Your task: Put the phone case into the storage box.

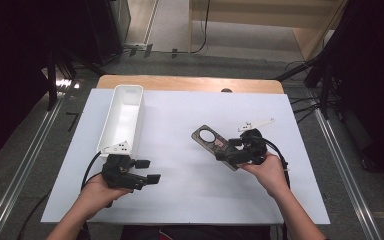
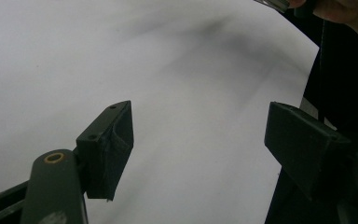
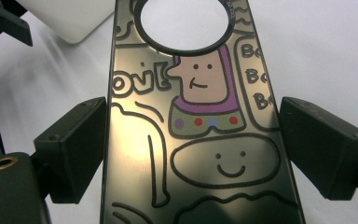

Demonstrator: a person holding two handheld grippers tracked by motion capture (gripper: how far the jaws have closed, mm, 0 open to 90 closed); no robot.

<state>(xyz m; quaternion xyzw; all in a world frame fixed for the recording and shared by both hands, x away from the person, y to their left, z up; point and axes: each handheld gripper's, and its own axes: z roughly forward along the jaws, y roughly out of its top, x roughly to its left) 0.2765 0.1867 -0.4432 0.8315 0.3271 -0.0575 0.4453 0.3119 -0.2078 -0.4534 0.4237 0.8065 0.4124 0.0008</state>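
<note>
Item: door hanger [image 1: 215, 144], a flat dark plate with a large round hole at its far end and cartoon line art, a figure in purple with coloured dots, a smiling blob and speech-bubble lettering. It lies flat on the white sheet [image 1: 190, 195], toward 3 o'clock of the sheet's middle, its long axis running from 10 o'clock to 4 o'clock in the high view. The surface is glossy and throws back lamp glare, so it is judged slippery, thin, light and fairly stiff; it looks like plastic or coated card, which one cannot be told. Best hold, by judgement: across the two long edges near the plain end, or by lifting one edge first, since it sits flush.

Right gripper [image 3: 193, 149]: jaws spread, one on each side of the hanger's long edges, the left one at or overlapping the hanger's edge, the right one clear; nothing pinched.

Left gripper [image 1: 145, 171]: at 8 o'clock of the sheet, jaws spread wide over bare sheet, holding nothing.

White tray [image 1: 122, 120]: long, narrow, smooth-walled, rounded corners, apparently empty, at 10 o'clock, well apart from the hanger.

Bench [image 1: 190, 83]: a wooden edge shows at 12 o'clock beyond the matte white sheet.
</note>
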